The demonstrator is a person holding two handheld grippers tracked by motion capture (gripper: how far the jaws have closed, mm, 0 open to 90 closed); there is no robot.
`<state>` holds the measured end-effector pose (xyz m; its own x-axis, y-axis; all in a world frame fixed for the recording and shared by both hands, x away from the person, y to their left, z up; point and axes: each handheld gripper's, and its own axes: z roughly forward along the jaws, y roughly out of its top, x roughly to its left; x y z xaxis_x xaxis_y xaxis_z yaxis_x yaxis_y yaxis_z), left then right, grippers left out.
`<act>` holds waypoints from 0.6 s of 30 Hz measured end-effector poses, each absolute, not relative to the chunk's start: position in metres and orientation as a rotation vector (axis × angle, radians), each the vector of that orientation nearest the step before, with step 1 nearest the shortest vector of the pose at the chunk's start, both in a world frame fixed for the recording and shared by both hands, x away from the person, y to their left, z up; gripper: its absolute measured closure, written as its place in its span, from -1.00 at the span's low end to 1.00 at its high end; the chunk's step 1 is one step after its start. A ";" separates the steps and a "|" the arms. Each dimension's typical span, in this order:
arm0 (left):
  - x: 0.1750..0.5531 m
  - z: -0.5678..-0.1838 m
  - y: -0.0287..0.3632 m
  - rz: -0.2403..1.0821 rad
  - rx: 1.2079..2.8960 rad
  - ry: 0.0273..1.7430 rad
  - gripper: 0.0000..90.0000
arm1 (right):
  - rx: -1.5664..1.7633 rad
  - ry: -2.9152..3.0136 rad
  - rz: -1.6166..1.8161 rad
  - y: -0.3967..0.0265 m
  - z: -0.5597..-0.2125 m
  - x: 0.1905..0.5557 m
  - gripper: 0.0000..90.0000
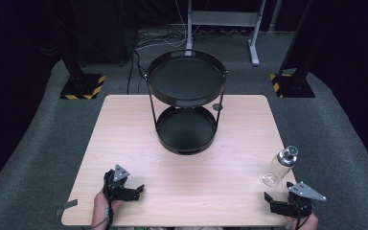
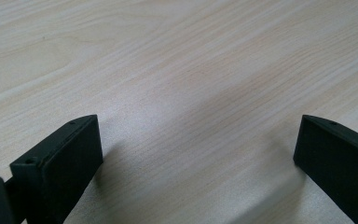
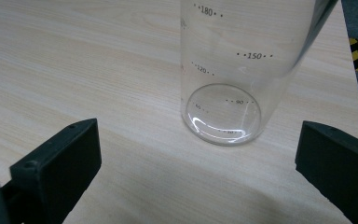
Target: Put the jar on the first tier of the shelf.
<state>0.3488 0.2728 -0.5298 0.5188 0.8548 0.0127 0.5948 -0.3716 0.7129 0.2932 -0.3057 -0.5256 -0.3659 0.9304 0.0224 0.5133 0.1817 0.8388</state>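
A clear measuring bottle point(image 1: 279, 167) with a silver cap stands upright near the right edge of the wooden table point(image 1: 124, 129). In the right gripper view its round base point(image 3: 222, 114) and printed scale marks sit just ahead of the jaws and a little to their right. My right gripper point(image 1: 271, 202) point(image 3: 198, 154) rests at the front right corner, open, with nothing between its jaws. At the front left, my left gripper point(image 1: 135, 190) point(image 2: 198, 154) stands open over bare wood.
A black two-tier round tray stand point(image 1: 187, 79) stands at the back middle of the table, its lower tray point(image 1: 186, 132) reaching toward the centre. Grey carpet, cables and yellow-black striped post bases point(image 1: 82, 86) surround the table.
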 end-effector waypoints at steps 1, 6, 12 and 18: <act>0.349 -0.530 0.273 0.508 2.102 1.175 -0.98 | 1.353 1.965 1.083 -0.305 -0.526 0.294 -1.00; 0.349 -0.530 0.273 0.509 2.103 1.170 -0.98 | 1.349 1.977 1.076 -0.303 -0.526 0.297 -1.00; 0.350 -0.530 0.273 0.491 2.105 1.165 -0.98 | 1.339 1.975 1.083 -0.302 -0.526 0.298 -1.00; 0.349 -0.530 0.273 0.496 2.106 1.164 -0.99 | 1.327 1.974 1.081 -0.300 -0.523 0.299 -1.00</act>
